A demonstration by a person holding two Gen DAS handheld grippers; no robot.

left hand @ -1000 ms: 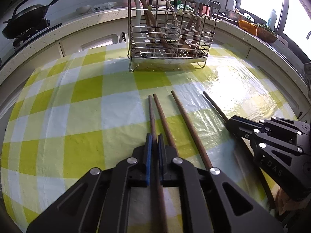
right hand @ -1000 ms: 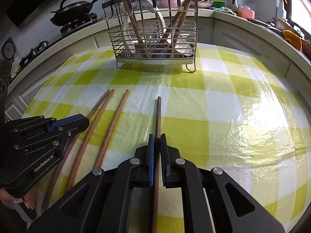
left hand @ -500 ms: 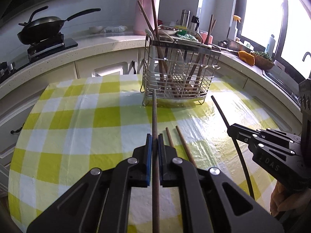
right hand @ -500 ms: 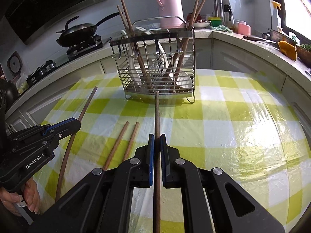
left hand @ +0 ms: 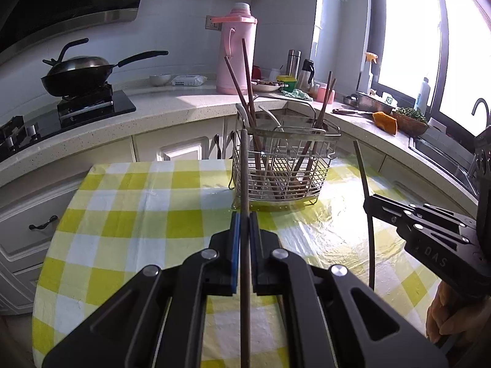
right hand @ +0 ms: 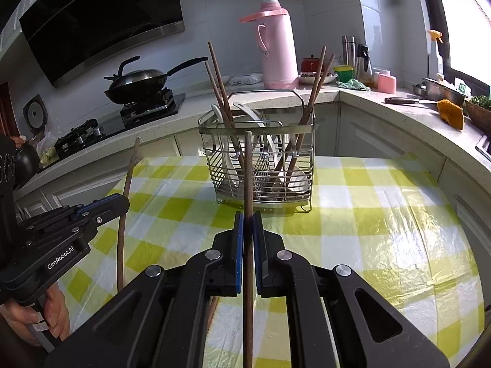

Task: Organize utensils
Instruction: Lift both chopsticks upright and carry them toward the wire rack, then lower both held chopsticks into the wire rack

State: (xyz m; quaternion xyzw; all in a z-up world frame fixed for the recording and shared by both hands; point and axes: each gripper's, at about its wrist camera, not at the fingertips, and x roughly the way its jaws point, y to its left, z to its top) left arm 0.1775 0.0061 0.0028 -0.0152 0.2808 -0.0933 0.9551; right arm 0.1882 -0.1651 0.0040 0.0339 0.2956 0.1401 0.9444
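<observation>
My left gripper is shut on a brown wooden chopstick and holds it raised, tip towards the wire utensil basket. My right gripper is shut on another chopstick, also raised and aimed at the basket. The basket stands on the checked tablecloth and holds several chopsticks and white spoons. Each gripper shows in the other's view: the right one with its chopstick, the left one with its chopstick. Another chopstick on the table is mostly hidden under my right gripper.
A pink thermos and small jars stand on the counter behind the basket. A wok sits on the stove at left. A knife, an orange cloth and a basket of greens lie on the right counter by the sink.
Both grippers have lifted their chopsticks off the table and risen, tilting up to face the basket. The two chopsticks left on the cloth have dropped out of sight beneath the grippers.
</observation>
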